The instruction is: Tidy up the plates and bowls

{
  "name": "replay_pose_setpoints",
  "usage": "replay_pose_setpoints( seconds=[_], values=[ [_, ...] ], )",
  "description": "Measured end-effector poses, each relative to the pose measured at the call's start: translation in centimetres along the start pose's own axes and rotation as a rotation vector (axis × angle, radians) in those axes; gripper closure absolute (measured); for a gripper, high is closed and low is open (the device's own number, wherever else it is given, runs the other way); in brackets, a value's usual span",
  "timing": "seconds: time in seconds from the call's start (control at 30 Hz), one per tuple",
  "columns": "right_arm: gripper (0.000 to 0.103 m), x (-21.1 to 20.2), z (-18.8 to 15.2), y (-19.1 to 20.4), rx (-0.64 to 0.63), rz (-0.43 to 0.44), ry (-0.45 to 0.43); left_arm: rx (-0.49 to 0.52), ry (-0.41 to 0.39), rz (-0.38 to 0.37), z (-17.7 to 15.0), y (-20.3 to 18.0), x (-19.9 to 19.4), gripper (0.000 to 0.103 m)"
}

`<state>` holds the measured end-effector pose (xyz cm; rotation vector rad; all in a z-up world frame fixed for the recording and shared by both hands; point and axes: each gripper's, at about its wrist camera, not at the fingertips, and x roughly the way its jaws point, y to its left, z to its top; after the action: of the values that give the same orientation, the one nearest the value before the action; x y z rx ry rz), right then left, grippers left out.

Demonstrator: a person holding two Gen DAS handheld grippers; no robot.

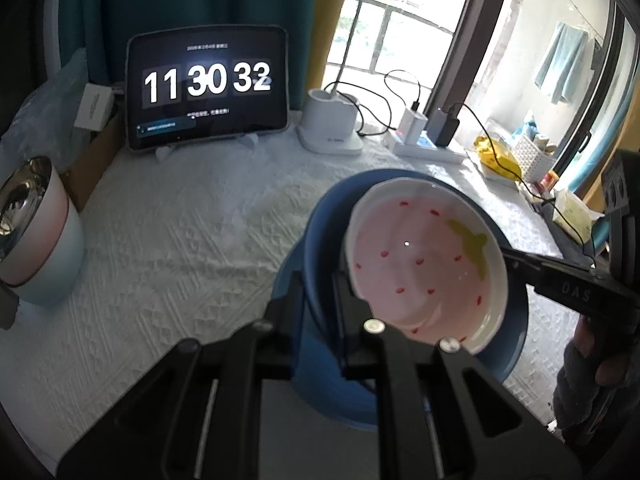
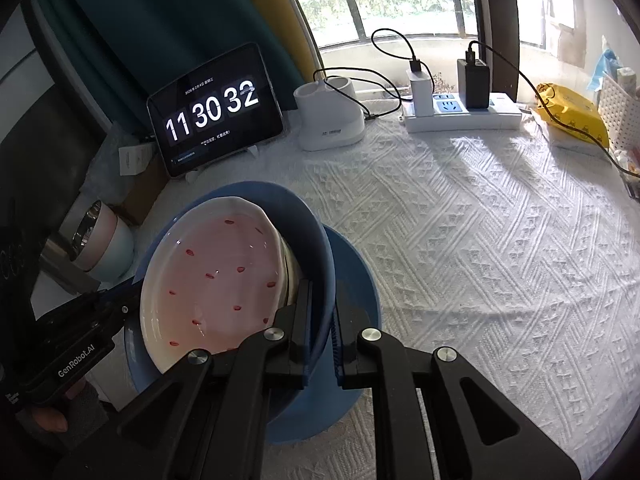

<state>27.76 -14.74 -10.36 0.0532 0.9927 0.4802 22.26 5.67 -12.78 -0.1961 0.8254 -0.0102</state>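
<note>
A blue bowl (image 1: 324, 232) (image 2: 296, 216) carries a strawberry-patterned pink dish (image 1: 420, 264) (image 2: 216, 276) with a white rim. It hangs tilted just over a second, wider blue dish (image 1: 320, 380) (image 2: 356, 276) lying on the white cloth. My left gripper (image 1: 318, 284) is shut on the bowl's left rim, and in the right wrist view it (image 2: 136, 284) reaches in from the left. My right gripper (image 2: 322, 308) is shut on the opposite rim and appears as a dark arm (image 1: 508, 256) at the right. Whether the bowl touches the dish below is hidden.
A tablet clock (image 1: 208, 88) (image 2: 216, 116) stands at the back. A steel-lined pink and blue cup (image 1: 32, 232) (image 2: 104, 240) sits at the left edge. A white lamp base (image 1: 332, 128), a power strip (image 2: 460, 116) with cables and a yellow packet (image 2: 572, 120) line the back right.
</note>
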Motion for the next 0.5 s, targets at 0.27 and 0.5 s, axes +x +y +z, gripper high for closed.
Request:
replay_pose_setpoints(
  seconds=[0.27, 0.5],
  values=[
    [0.092, 0.13, 0.01, 0.09, 0.003, 0.002, -0.001, 0.001, -0.001, 0.006, 0.12, 0.0, -0.04, 0.091],
    [0.092, 0.39, 0.11, 0.07, 0.012, -0.008, -0.004, 0.005, 0.002, 0.011, 0.0, 0.24, 0.27, 0.091]
  ],
)
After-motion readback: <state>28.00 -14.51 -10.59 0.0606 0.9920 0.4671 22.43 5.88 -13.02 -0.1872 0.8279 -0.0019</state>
